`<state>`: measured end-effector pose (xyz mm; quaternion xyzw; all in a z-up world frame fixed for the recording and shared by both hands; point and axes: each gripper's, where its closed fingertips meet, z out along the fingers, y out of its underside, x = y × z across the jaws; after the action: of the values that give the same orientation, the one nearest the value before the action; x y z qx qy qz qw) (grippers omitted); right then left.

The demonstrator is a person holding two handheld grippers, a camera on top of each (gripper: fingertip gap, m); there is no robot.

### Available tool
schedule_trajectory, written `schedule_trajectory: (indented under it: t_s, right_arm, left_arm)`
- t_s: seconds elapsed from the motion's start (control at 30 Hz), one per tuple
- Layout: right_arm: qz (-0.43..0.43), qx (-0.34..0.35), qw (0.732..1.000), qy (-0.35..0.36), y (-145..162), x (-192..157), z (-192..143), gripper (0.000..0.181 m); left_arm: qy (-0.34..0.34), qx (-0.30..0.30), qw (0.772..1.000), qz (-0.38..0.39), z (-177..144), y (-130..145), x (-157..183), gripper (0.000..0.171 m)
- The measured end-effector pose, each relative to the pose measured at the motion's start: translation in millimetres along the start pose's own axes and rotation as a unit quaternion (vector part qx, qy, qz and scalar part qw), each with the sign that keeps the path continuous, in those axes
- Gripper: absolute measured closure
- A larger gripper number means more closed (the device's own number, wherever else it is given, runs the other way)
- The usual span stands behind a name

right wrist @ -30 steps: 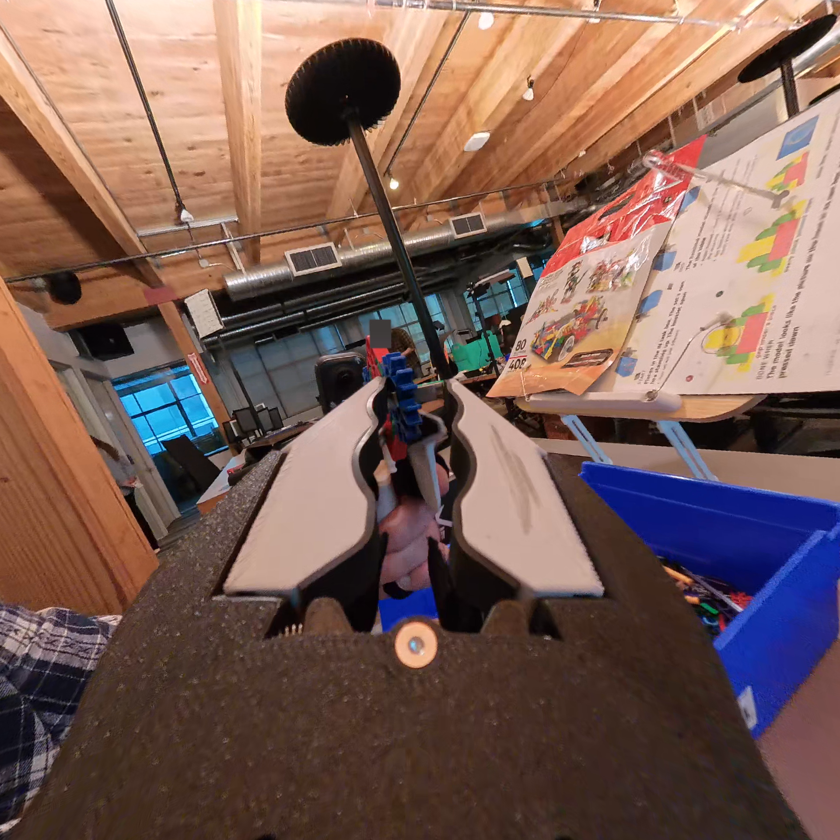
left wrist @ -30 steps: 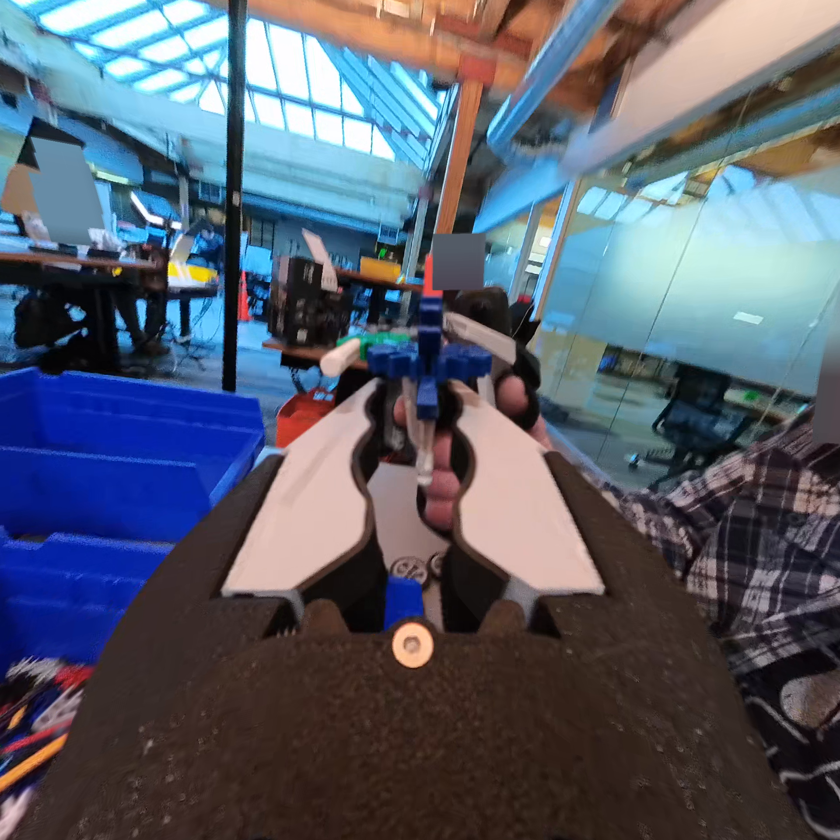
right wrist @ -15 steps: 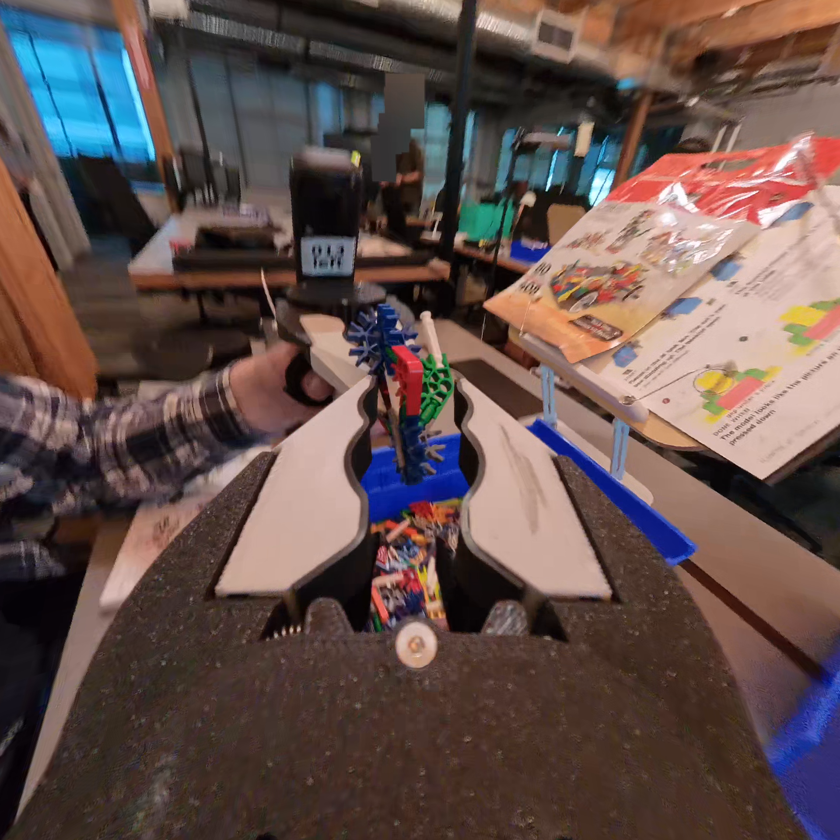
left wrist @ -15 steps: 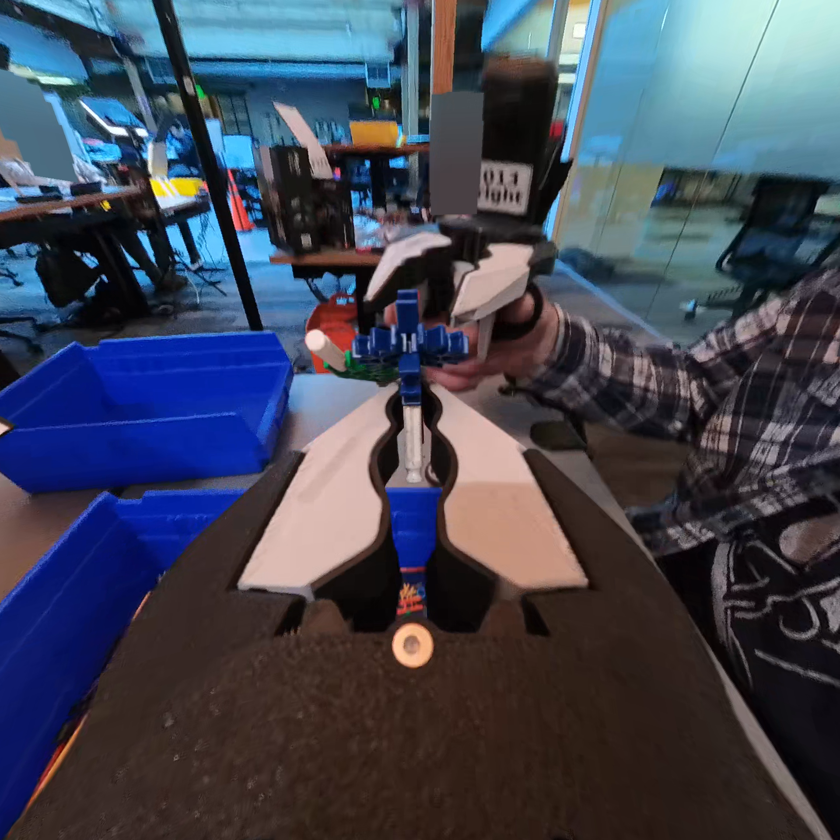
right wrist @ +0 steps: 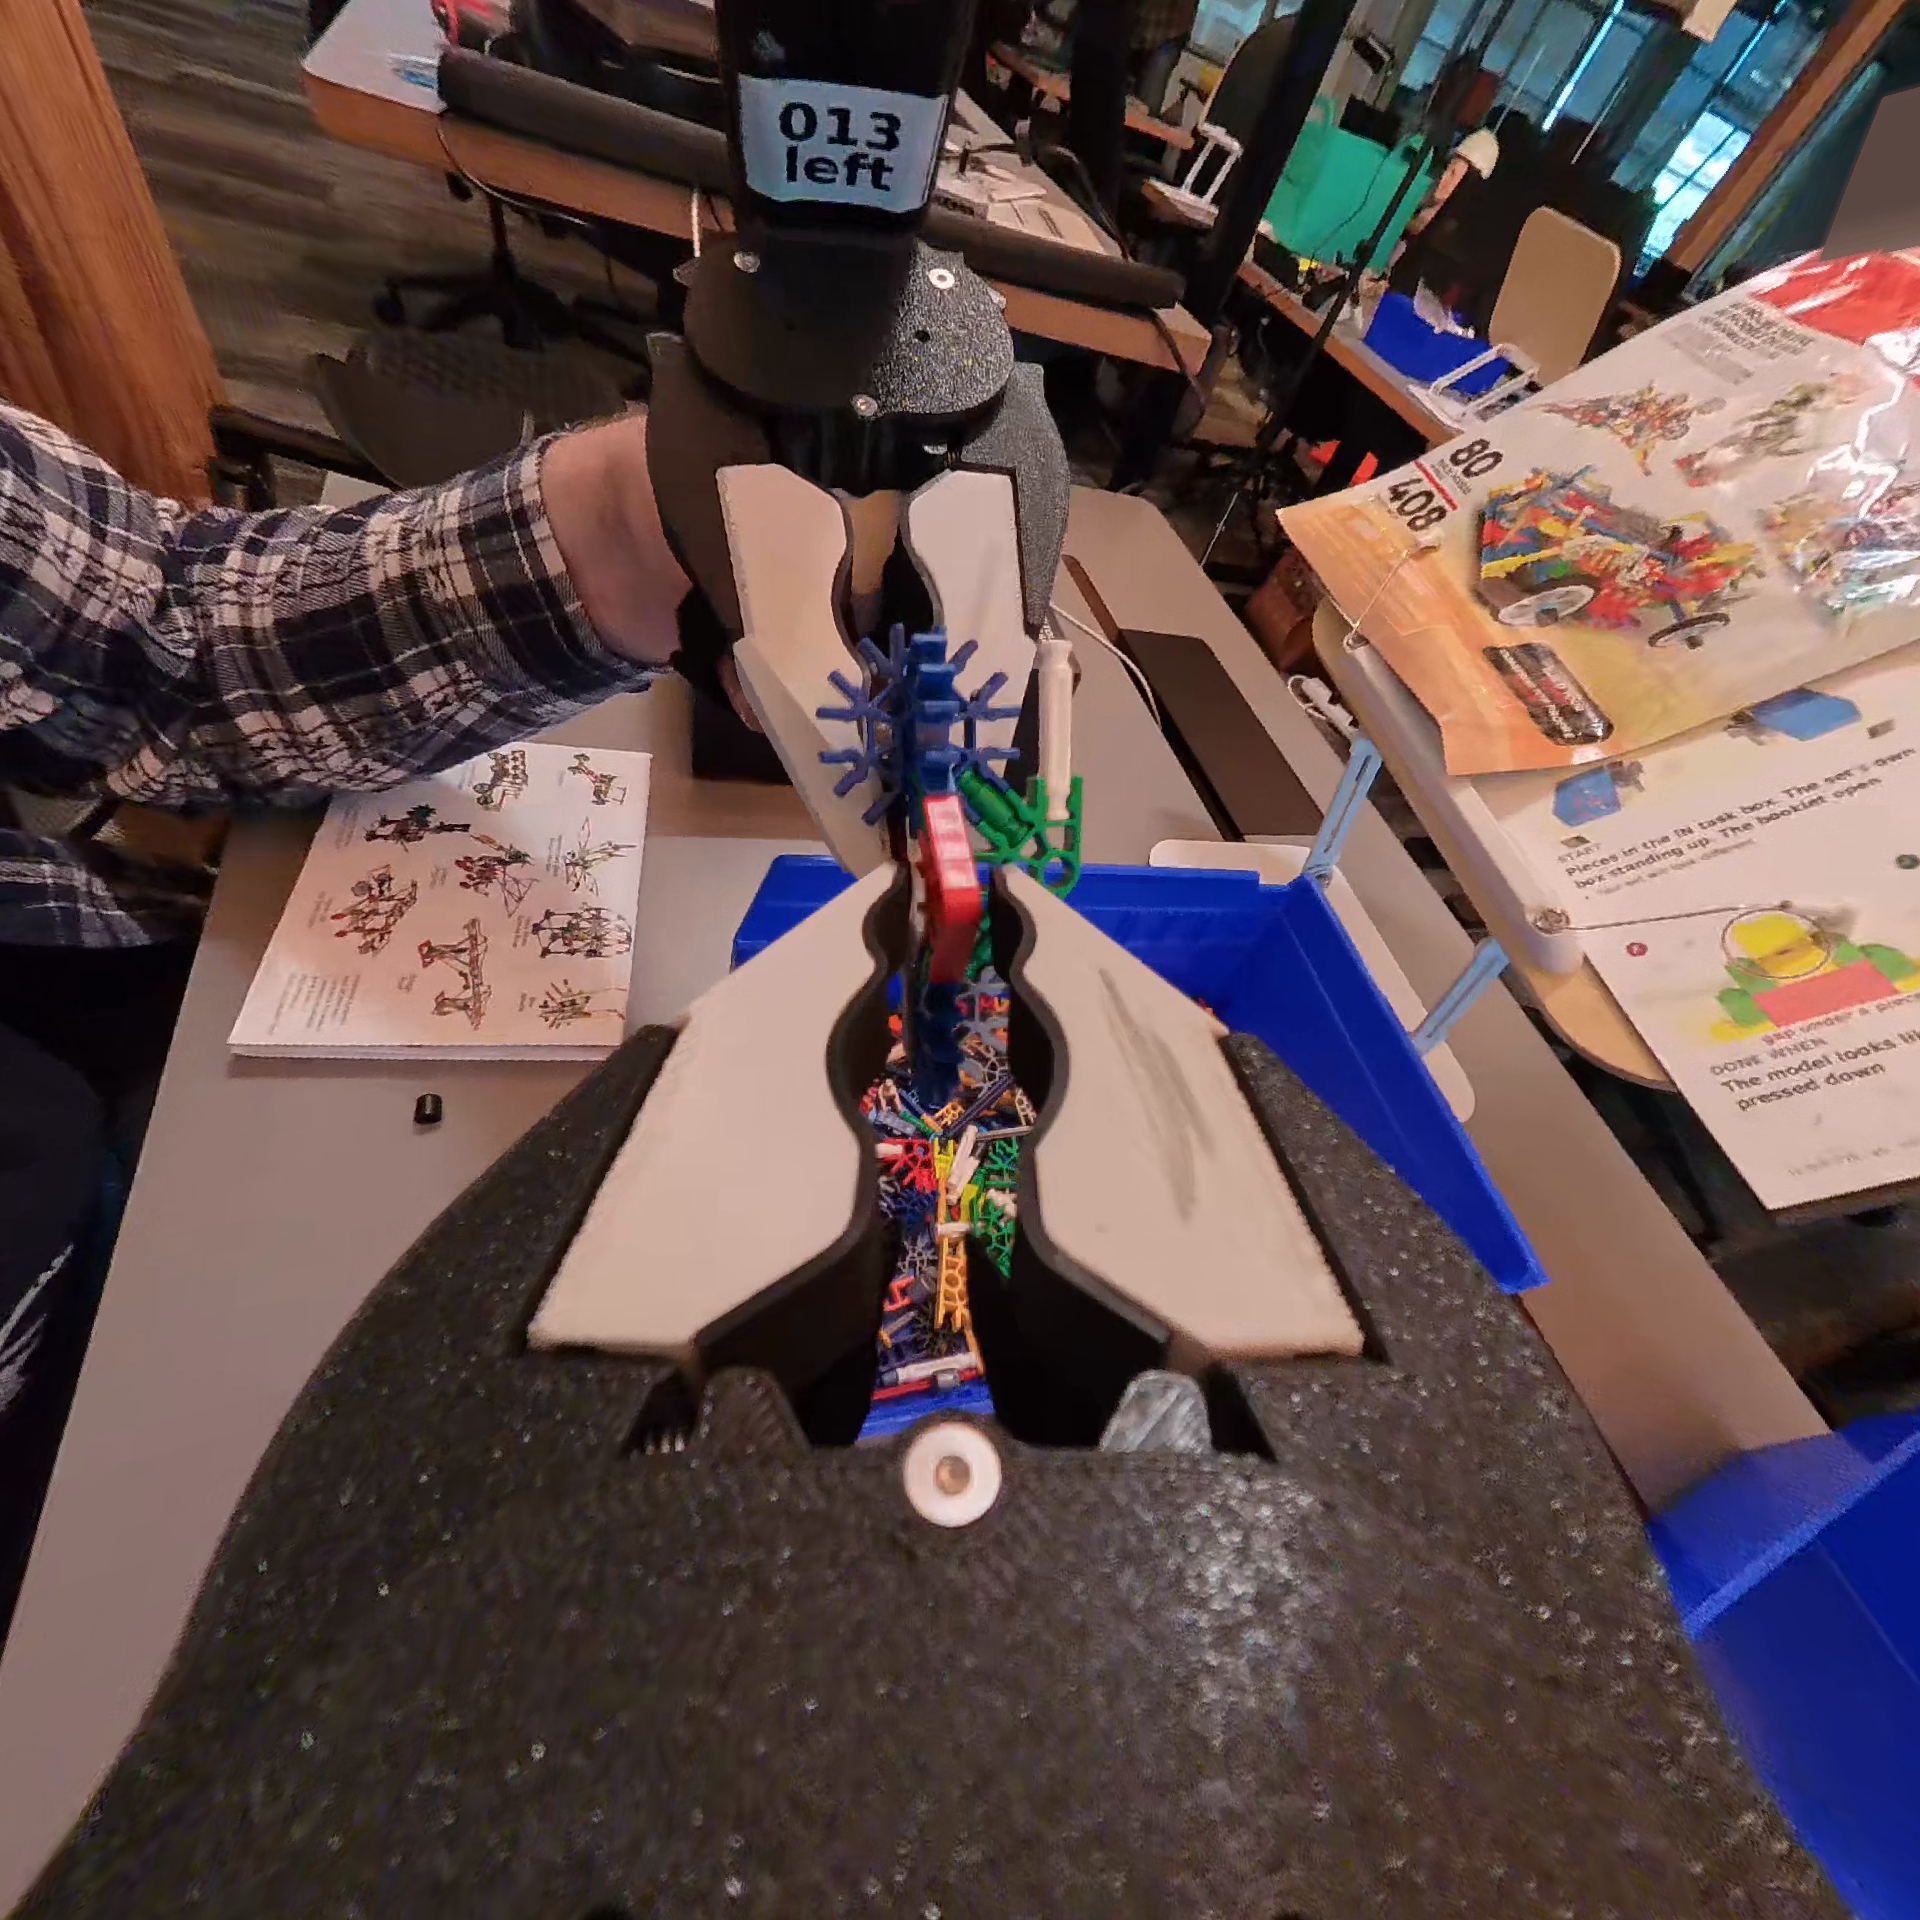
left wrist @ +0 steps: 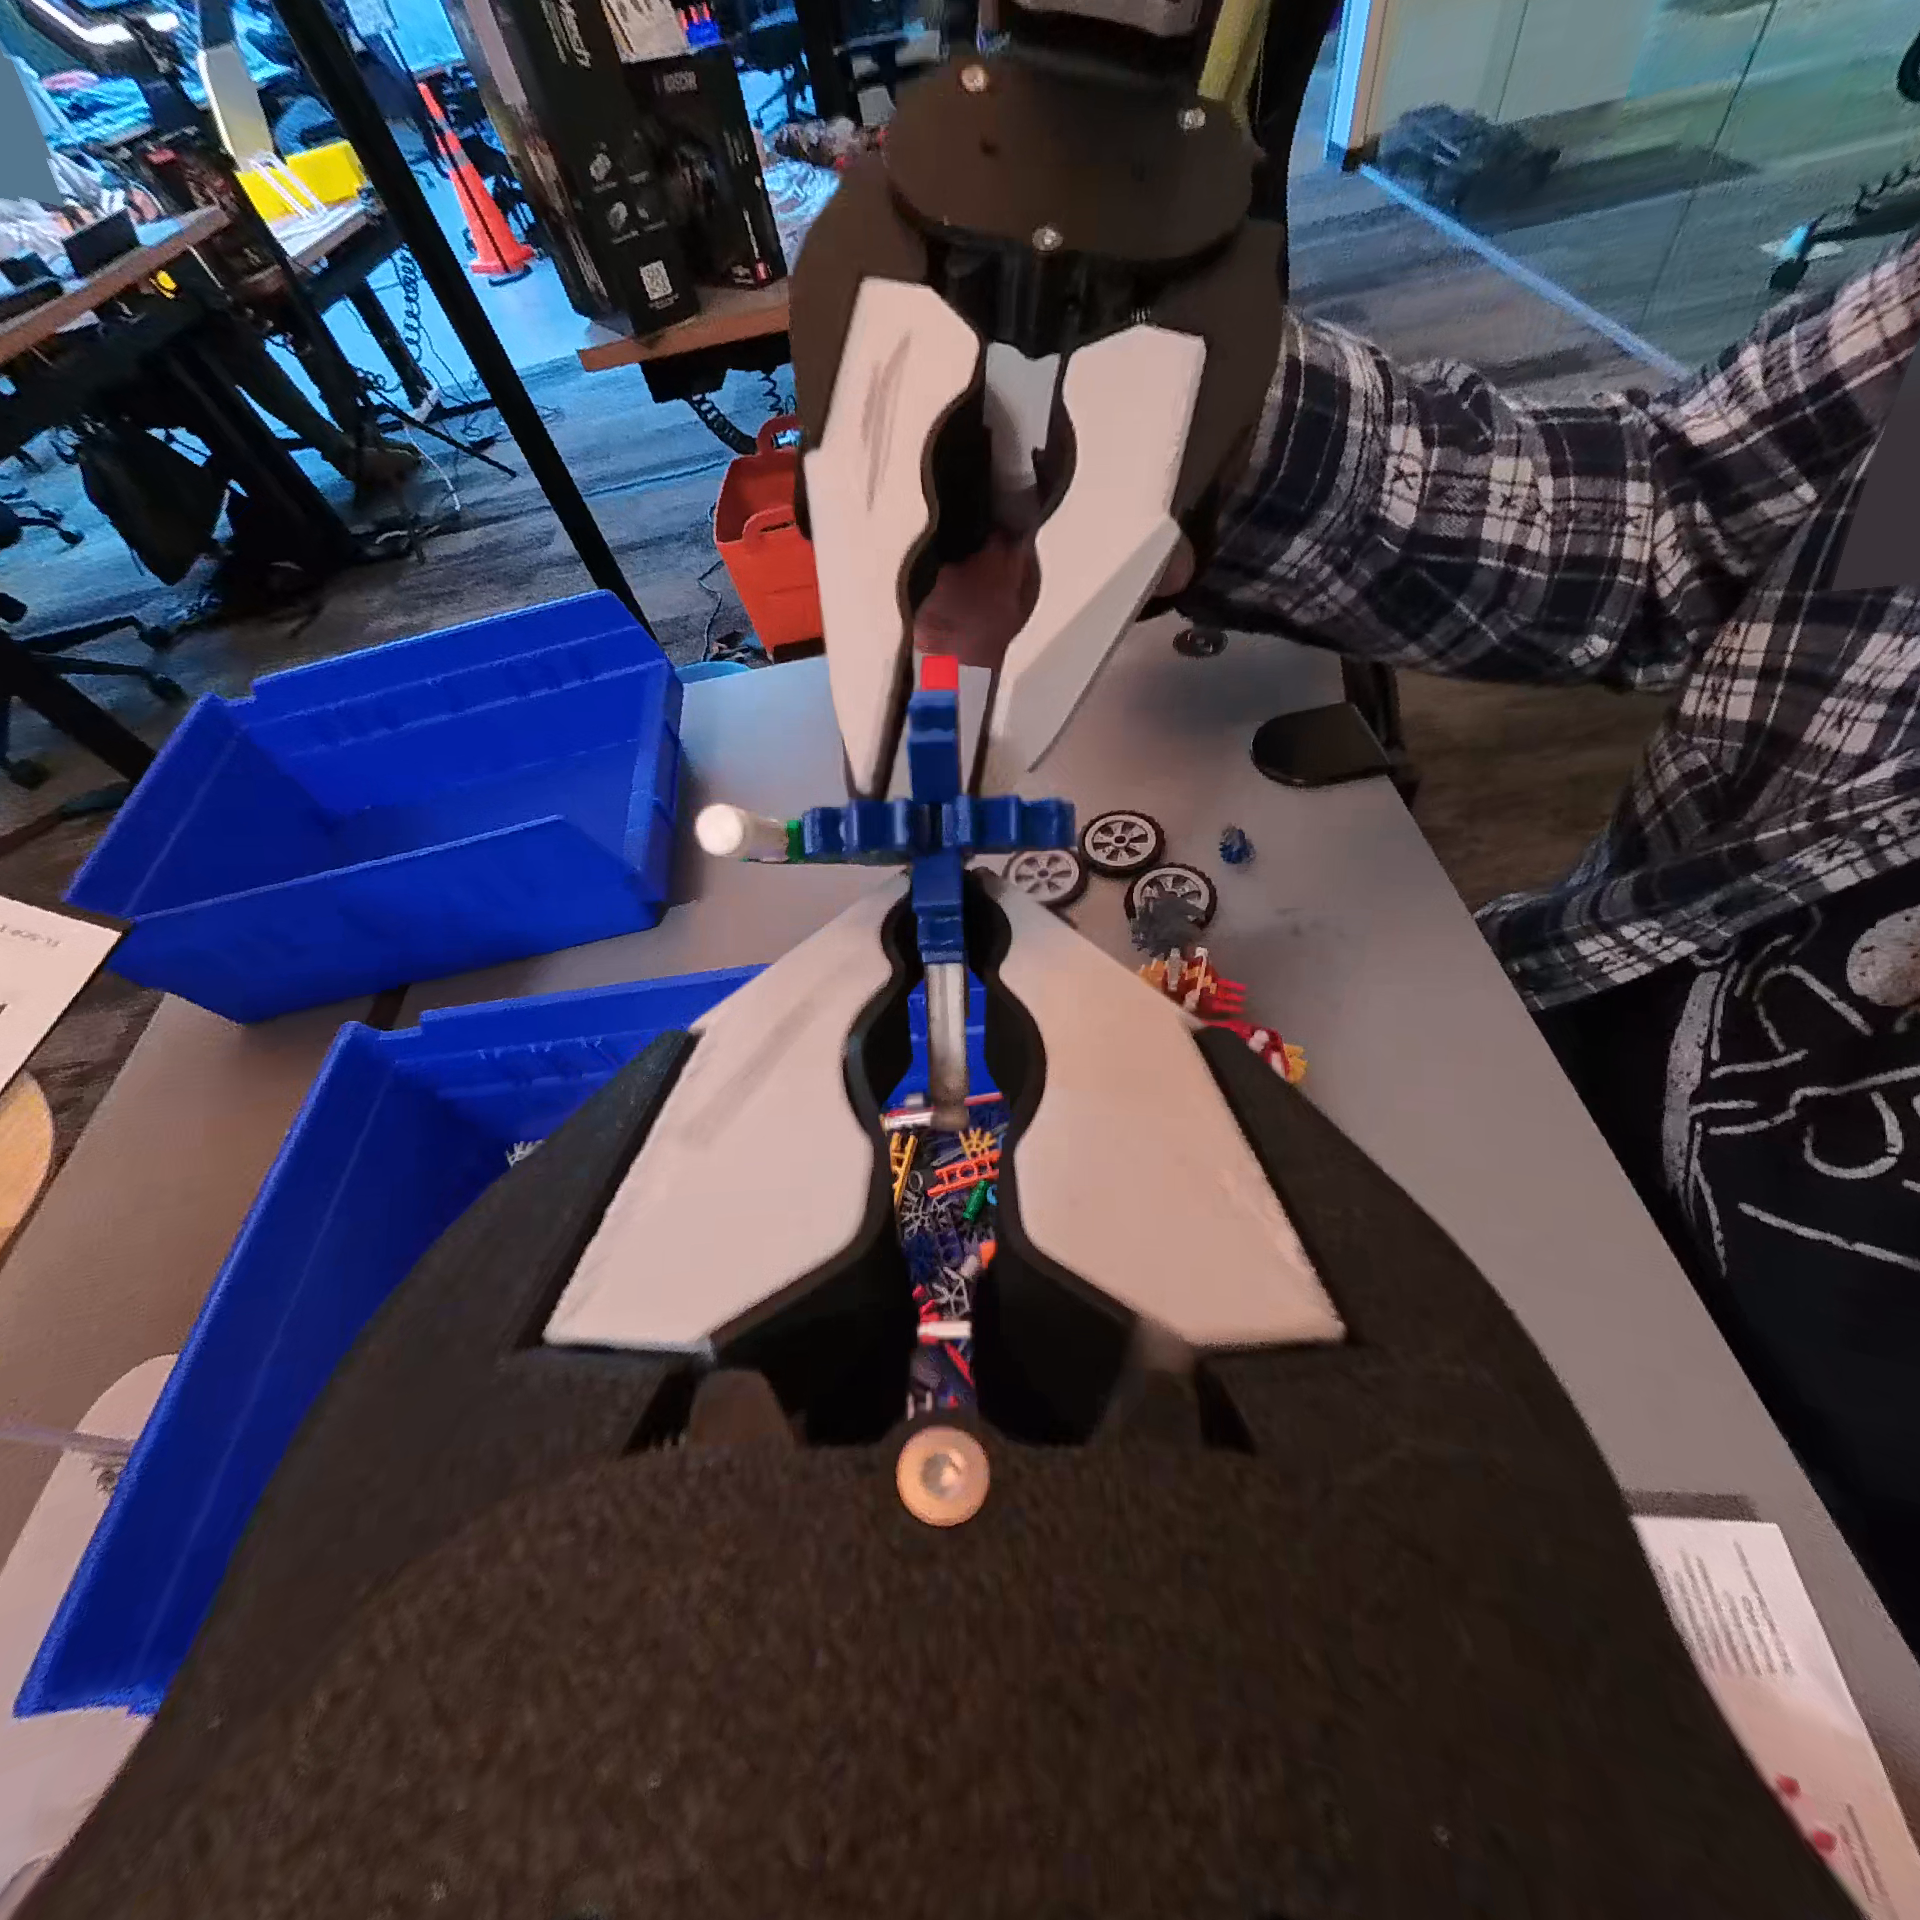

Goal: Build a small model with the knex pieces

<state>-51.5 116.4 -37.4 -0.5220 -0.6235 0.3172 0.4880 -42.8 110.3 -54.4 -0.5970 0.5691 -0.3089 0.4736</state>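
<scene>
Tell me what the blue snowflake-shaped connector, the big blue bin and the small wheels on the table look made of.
Blue snowflake-shaped connector: likely rigid moulded plastic, uniform colour, crisp thin spokes. Big blue bin: apparently hard plastic, smooth thin walls with a slight sheen. Small wheels: seemingly black rubbery tyres around pale grey plastic spoked hubs; too small to be sure.

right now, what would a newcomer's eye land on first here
The two hand-held grippers meeting tip to tip over the table: the left hand-held gripper and the right hand-held gripper both pinch one small toy assembly of blue, red and green parts. Below sits a blue bin full of colourful pieces.
</scene>
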Motion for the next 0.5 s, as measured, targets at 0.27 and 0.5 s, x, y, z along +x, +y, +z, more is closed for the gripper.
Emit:
schedule_trajectory:
  t_s: [0.27, 0.5]
  right_arm:
    - [-0.024, -0.03, 0.999, -0.013, 5.8, -4.8, 4.8, 0.173]
    - [-0.032, -0.017, 0.997, 0.066, -1.0, 18.3, 4.4, 0.176]
  left_arm:
    - [-0.003, -0.029, 0.999, 0.014, 2.9, 8.3, 1.9, 0.17]
    - [-0.035, 0.063, 0.997, -0.04, 1.7, -4.9, -24.8, 0.165]
